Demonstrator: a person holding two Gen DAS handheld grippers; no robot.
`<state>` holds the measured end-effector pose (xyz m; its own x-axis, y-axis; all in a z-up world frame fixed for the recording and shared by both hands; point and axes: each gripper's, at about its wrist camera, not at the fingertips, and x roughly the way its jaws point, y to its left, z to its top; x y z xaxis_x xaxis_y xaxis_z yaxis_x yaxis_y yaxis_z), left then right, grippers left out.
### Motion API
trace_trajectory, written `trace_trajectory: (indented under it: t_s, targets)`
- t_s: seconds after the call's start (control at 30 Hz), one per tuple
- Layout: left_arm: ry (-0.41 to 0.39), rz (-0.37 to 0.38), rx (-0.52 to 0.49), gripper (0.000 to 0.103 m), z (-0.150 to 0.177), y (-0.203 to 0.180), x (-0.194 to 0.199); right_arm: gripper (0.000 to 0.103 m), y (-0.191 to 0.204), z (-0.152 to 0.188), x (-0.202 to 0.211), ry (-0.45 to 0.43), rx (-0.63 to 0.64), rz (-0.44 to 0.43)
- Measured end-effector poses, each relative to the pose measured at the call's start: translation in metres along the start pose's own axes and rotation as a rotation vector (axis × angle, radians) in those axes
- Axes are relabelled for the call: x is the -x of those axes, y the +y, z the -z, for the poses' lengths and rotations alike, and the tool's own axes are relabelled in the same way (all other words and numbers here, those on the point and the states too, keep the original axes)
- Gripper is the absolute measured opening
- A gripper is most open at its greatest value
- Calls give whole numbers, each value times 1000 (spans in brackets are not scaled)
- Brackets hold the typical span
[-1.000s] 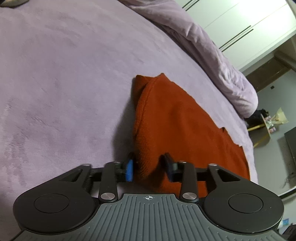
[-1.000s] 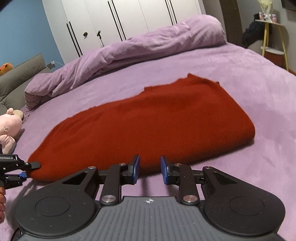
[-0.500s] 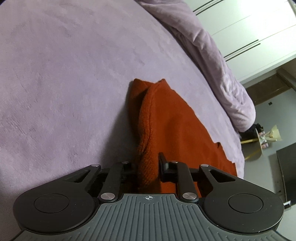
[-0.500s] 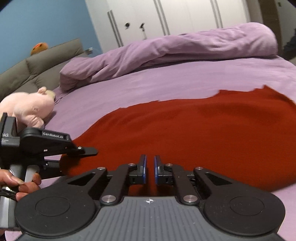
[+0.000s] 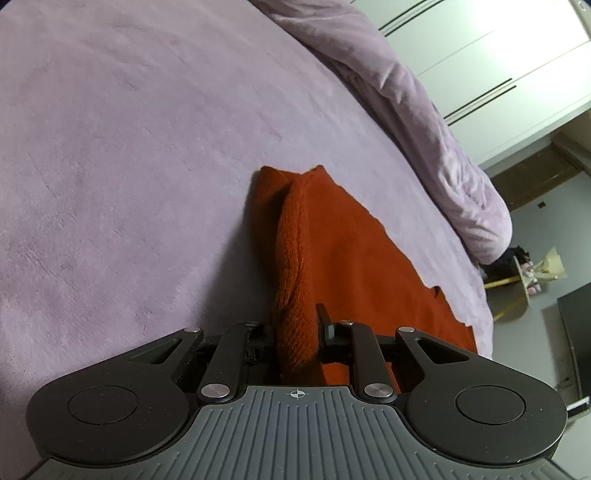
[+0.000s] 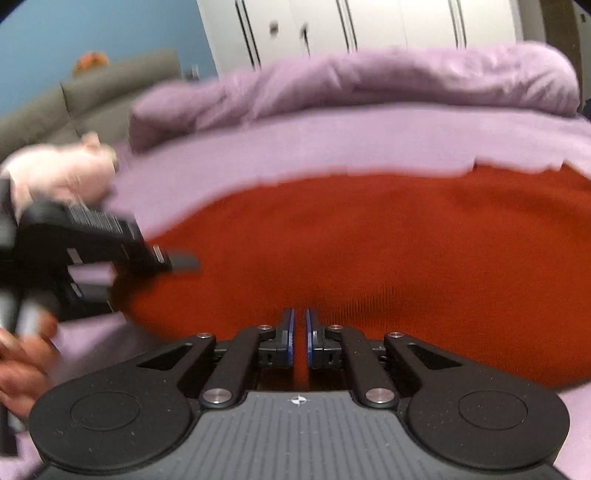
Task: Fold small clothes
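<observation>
A rust-red knitted garment [image 5: 351,258] lies folded on the lilac bed cover [image 5: 129,166]. My left gripper [image 5: 295,321] is shut on a raised fold at the garment's near end, and the knit bulges up between its fingers. In the right wrist view the same garment [image 6: 369,240] spreads wide across the bed. My right gripper [image 6: 299,325] sits at its near edge with the blue pads almost together and red cloth between them. The left gripper [image 6: 181,262] shows at the left of that blurred view, held by a hand [image 6: 22,354], at the garment's left end.
A rolled lilac duvet [image 6: 351,81] runs along the far side of the bed. A pink plush toy [image 6: 62,173] lies at the left, near a grey sofa [image 6: 110,88]. White wardrobe doors [image 6: 332,26] stand behind. A small yellow-legged side table [image 5: 524,280] stands beyond the bed's edge.
The left jaws closed onto the garment's fold. The right gripper slid left along the near edge and its jaws closed on the cloth; the left gripper now looms closer in its view.
</observation>
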<state>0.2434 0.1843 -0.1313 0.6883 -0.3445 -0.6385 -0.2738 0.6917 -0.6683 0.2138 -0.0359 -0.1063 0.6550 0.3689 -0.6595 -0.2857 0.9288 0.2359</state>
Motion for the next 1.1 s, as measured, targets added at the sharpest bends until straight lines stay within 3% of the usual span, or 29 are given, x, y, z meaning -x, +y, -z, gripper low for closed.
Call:
trace_trajectory:
  t_s: [0.13,0.37,0.67,0.9,1.1]
  targets:
    - [-9,-12,-31,19,-1,-8,4,5,-5,-12,6,30,-19,-32]
    - [-19,-37,-71,19,0,-21,9,6,-33,-2,54,-99,-56,28]
    - [-45,-44,-151,18,4,-57,21,6,-82,24,92,-143,-286,24]
    - [-29,24,-426,18,36,-144,16,6,-97,26,102,-204,-322,65]
    - [65,-50,-640,18,93,-182,-35,6,-115,29,113,-219,-341,88]
